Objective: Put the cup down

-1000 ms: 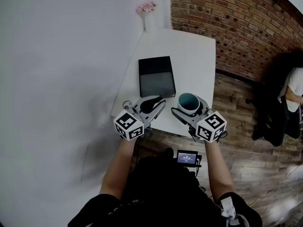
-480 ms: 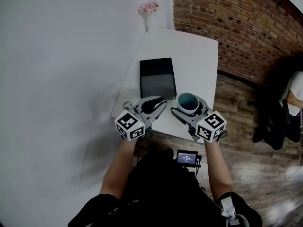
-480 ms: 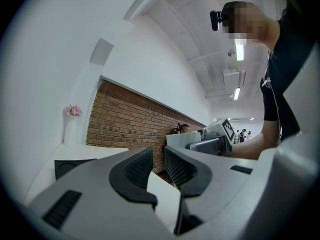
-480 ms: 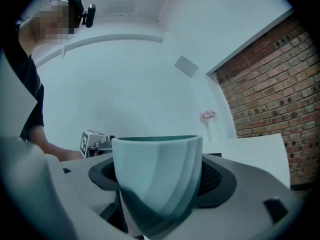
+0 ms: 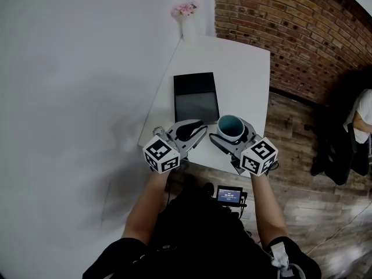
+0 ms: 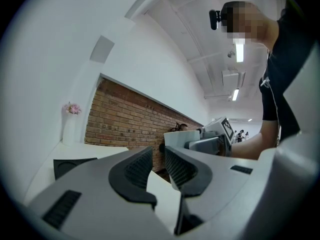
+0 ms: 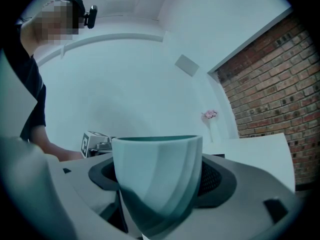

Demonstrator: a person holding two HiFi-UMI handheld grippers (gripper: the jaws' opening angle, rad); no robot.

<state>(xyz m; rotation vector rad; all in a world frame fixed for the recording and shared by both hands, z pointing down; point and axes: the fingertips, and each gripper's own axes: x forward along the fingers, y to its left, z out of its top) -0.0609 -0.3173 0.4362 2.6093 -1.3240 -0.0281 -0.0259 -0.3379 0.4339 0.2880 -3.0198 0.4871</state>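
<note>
Right gripper (image 5: 233, 133) clamps the upright teal-lined cup (image 5: 231, 124) near the black tray (image 5: 196, 97). Left gripper (image 5: 189, 131) is narrowly parted and empty.

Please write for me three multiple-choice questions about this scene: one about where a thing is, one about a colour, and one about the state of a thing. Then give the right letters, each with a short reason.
1. Where is the black box?
A. on the white table
B. on a chair
C. on a shelf

2. What colour are the flowers in the vase?
A. yellow
B. pink
C. blue

3. How is the cup?
A. lying on its side
B. upside down on the box
C. upright between the jaws of the right hand-held gripper

Answers:
1 A, the box lies flat on the tabletop.
2 B, the blooms are pink.
3 C, the jaws press the cup's sides, and its mouth faces up.
</note>
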